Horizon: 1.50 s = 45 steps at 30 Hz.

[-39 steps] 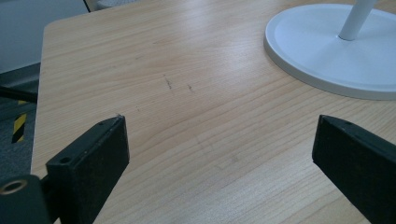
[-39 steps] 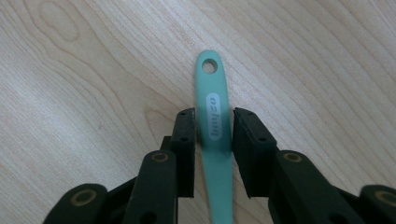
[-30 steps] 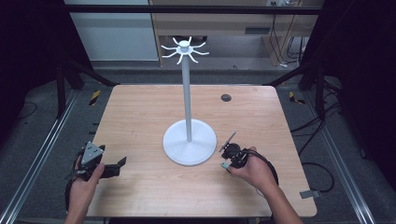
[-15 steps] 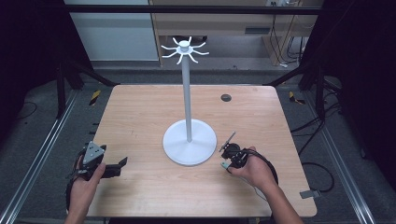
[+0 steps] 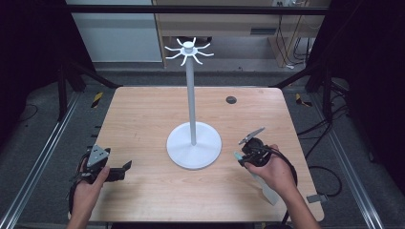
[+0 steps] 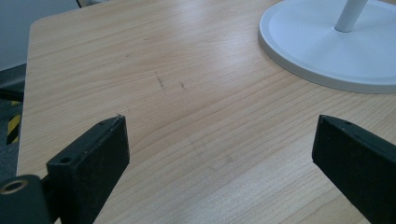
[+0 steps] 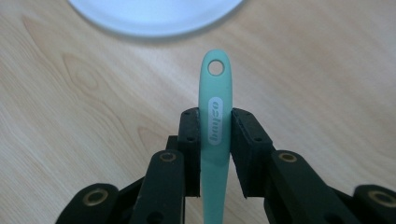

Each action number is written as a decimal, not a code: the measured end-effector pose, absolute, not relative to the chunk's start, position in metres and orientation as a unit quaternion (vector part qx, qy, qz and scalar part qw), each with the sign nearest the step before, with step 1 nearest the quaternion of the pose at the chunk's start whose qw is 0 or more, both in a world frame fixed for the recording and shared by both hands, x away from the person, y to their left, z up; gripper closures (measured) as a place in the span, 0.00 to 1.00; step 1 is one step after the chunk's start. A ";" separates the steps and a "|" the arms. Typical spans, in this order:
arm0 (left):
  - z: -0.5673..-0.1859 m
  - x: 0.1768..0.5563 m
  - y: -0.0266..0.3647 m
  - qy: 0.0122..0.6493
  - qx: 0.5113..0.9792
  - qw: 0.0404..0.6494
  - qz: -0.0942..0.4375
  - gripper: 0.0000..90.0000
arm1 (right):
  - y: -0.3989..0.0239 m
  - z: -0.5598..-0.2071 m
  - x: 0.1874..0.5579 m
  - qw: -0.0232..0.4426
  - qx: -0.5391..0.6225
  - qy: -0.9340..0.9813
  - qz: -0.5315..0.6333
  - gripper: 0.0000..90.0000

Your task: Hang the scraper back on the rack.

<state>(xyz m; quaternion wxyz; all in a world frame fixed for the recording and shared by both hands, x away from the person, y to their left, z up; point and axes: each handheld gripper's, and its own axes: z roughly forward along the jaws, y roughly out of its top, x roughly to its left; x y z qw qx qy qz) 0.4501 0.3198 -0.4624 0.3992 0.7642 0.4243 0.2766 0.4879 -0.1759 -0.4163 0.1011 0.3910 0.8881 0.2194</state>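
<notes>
Right gripper (image 7: pixel 215 140) clamped on a slim mint handle (image 7: pixel 215 93), likely light, stiff, slippery plastic, best held mid-shaft; left gripper (image 6: pixel 219 149) gapes wide over the surface (image 6: pixel 187 70).

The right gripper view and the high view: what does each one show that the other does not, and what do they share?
The right gripper view alone shows the hole at the handle's end and the printed label. The high view alone shows the stand's hooked top, the left gripper and the dark disc. Both show the right gripper shut on the mint green handle, the white stand base and the wooden table.
</notes>
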 end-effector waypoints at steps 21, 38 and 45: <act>-0.462 0.450 0.324 0.432 0.756 0.408 0.274 0.04 | -0.184 -0.313 0.491 0.203 0.381 0.809 0.399 0.83; -0.462 0.449 0.321 0.427 0.759 0.409 0.271 0.04 | -0.171 -0.268 0.493 0.234 0.366 0.751 0.498 0.83; -0.462 0.450 0.323 0.430 0.757 0.409 0.272 0.04 | -0.168 -0.260 0.497 0.238 0.369 0.742 0.506 0.83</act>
